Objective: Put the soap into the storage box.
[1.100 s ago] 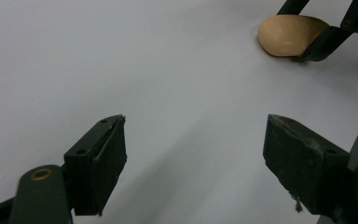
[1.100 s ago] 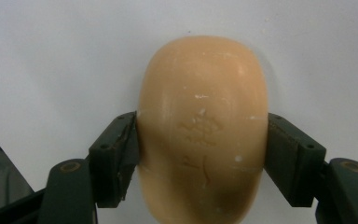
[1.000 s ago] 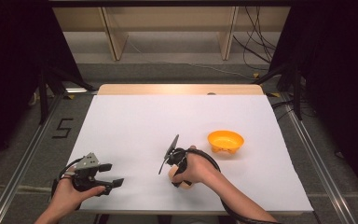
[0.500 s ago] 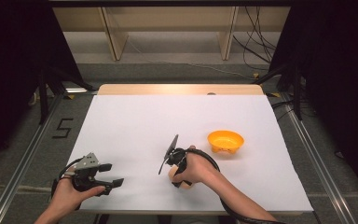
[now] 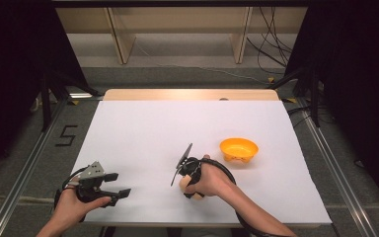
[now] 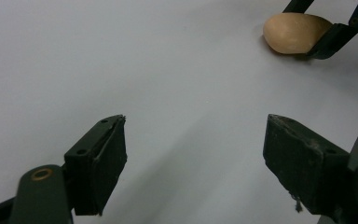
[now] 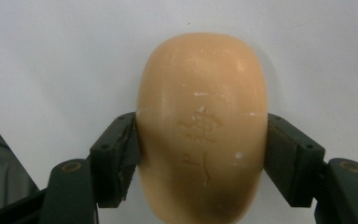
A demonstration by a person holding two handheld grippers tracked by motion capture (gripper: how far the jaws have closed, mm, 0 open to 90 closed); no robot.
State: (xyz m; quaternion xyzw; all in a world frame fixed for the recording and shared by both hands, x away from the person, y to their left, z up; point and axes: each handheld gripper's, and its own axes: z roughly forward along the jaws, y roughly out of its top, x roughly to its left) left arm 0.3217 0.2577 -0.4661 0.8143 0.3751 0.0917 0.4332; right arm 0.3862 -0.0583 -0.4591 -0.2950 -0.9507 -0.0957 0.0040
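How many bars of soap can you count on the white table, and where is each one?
1. The tan soap bar lies on the white table, clamped between the right gripper pads, near the front edge, left of the orange bowl.

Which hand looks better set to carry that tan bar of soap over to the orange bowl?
The right. The right gripper already has both pads against the soap, and the orange bowl sits on its side of the table. The left gripper stands open over bare table, farther from both.
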